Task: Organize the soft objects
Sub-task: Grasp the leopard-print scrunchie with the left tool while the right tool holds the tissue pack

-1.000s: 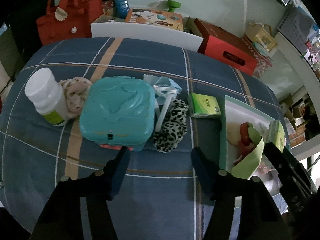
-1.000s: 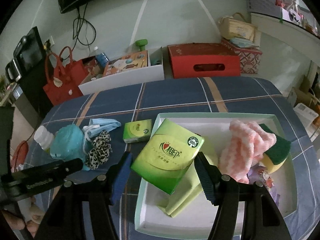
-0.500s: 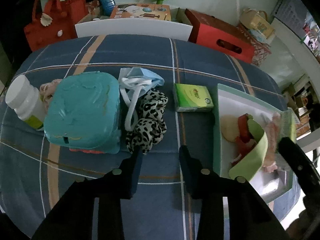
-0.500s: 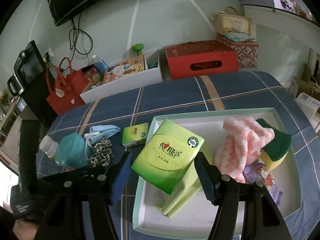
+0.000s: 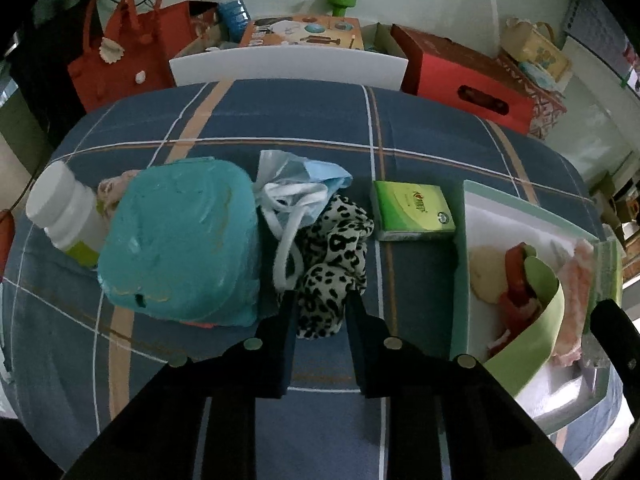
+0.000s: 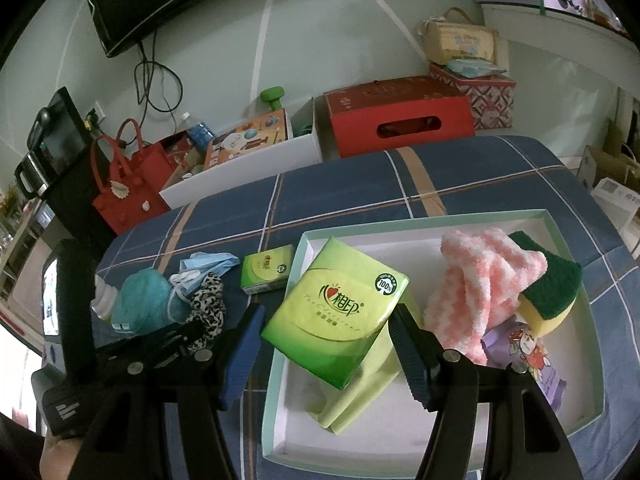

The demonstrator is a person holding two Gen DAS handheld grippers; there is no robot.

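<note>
A blue plaid cloth (image 5: 280,120) covers the table. On it, from one side to the other, lie a white bottle (image 5: 66,208), a teal case (image 5: 180,240), a blue mask (image 5: 304,184) partly over a leopard scrunchie (image 5: 332,248), a small green tissue pack (image 5: 414,210), and a white tray (image 6: 440,444) with a pale green rim. The bottle touches the case; the small pack sits just beside the tray.
</note>
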